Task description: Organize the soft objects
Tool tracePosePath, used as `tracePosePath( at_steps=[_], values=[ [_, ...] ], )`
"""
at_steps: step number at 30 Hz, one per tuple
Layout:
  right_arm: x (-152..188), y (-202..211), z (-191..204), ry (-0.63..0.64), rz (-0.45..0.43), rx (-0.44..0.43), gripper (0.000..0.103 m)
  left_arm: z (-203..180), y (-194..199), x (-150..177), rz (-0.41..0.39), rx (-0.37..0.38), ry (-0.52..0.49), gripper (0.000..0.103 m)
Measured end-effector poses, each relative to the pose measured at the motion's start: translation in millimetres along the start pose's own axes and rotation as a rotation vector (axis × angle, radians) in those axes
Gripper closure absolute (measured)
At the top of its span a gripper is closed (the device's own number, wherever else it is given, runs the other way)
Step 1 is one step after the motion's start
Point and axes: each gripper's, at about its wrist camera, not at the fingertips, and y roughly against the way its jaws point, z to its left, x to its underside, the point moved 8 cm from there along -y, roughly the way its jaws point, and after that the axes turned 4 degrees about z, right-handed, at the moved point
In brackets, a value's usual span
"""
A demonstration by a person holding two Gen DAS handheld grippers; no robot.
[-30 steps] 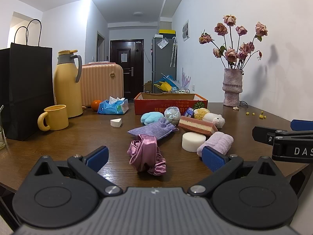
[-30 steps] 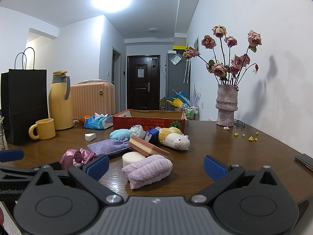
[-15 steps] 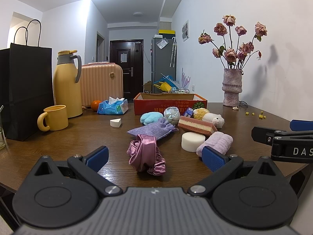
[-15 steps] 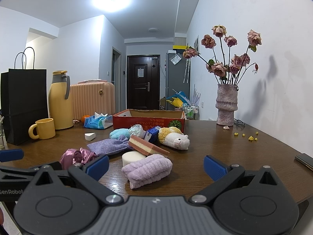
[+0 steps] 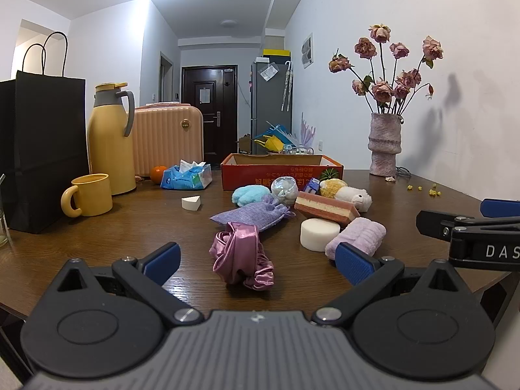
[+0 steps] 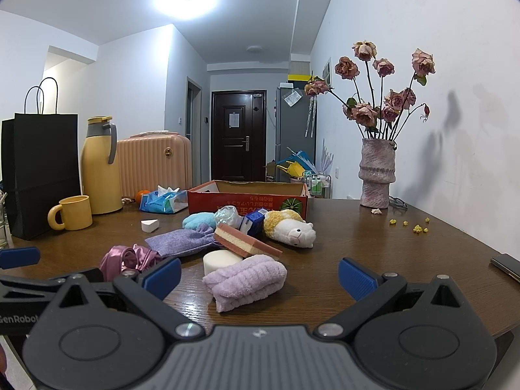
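Soft things lie in a cluster on the wooden table (image 5: 97, 227): a pink satin scrunchie (image 5: 240, 255), a purple drawstring pouch (image 5: 252, 214), a rolled lilac towel (image 6: 245, 281), a white round sponge (image 5: 318, 234), a layered pink sponge (image 5: 325, 206), a plush alpaca (image 6: 289, 227) and a blue fluffy piece (image 5: 248, 193). An open red cardboard box (image 5: 281, 172) stands behind them. My left gripper (image 5: 256, 260) is open and empty, just short of the scrunchie. My right gripper (image 6: 258, 274) is open and empty, just short of the towel.
At the left stand a black paper bag (image 5: 39, 149), a yellow thermos (image 5: 110, 139), a yellow mug (image 5: 89, 195), a tissue pack (image 5: 187, 178) and an orange. A vase of dried roses (image 5: 385, 143) stands at the back right. A phone (image 6: 507, 266) lies near the right edge.
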Motion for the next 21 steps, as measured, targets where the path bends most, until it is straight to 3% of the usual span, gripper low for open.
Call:
tracePosePath(
  at_steps=[11,21],
  values=[
    [4,-4,3,0.005,0.02,0.002,0.0,0,0,0,-0.001,-0.001,0.001,0.0],
    [10,-32,5,0.014,0.076,-0.011,0.0,-1,-22,-3,0.037,-0.003,0.008,0.0]
  ],
)
